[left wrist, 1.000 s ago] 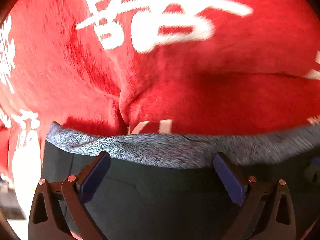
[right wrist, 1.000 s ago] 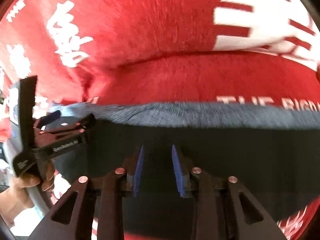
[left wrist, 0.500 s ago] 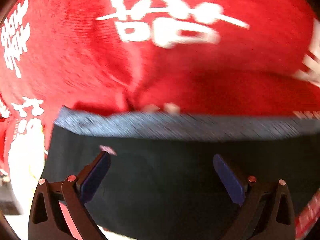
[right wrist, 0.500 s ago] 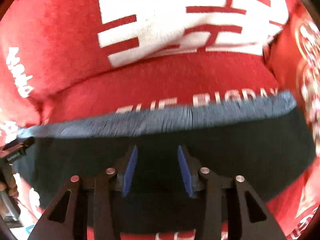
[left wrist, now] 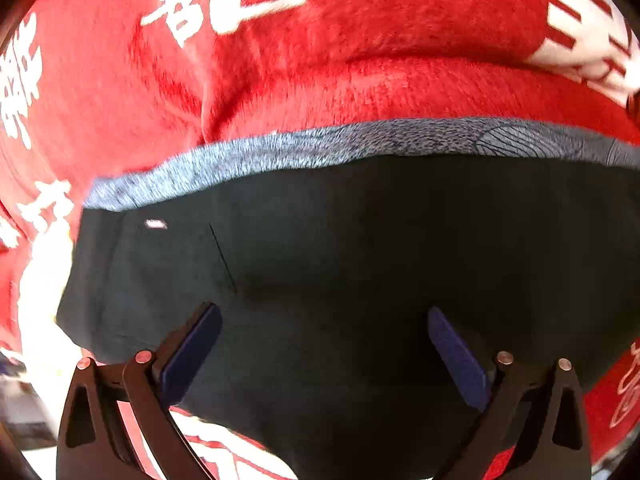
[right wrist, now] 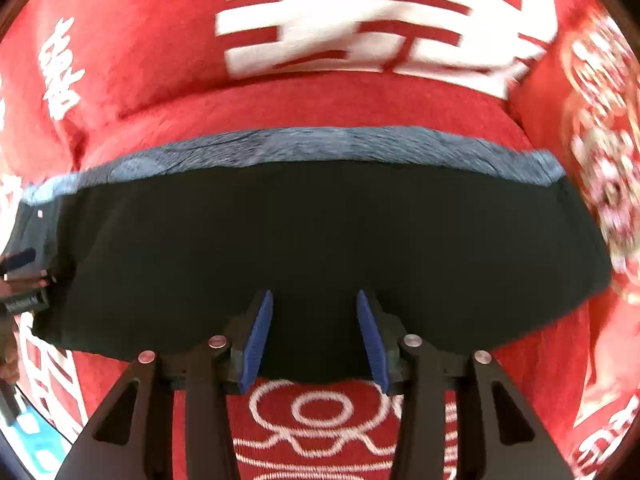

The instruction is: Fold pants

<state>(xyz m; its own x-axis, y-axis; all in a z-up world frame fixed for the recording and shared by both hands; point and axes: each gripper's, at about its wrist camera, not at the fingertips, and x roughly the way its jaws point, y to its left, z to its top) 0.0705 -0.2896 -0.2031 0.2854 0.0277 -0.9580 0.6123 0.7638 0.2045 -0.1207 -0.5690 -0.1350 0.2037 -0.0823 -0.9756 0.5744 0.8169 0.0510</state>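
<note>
Pants [left wrist: 360, 272], black with a heathered grey waistband [left wrist: 320, 148], folded into a compact block and spread flat on a red plush blanket [left wrist: 360, 84] printed with white characters. Left gripper [left wrist: 324, 344] hovering over the near half of the black fabric, blue pads [left wrist: 192, 356] spread wide, nothing between them. Right gripper [right wrist: 314, 332] over the near edge of the same garment, pads [right wrist: 256, 336] parted around bare cloth and blanket, not clamped. Left tool's tip visible at the left edge of the right wrist view.
</note>
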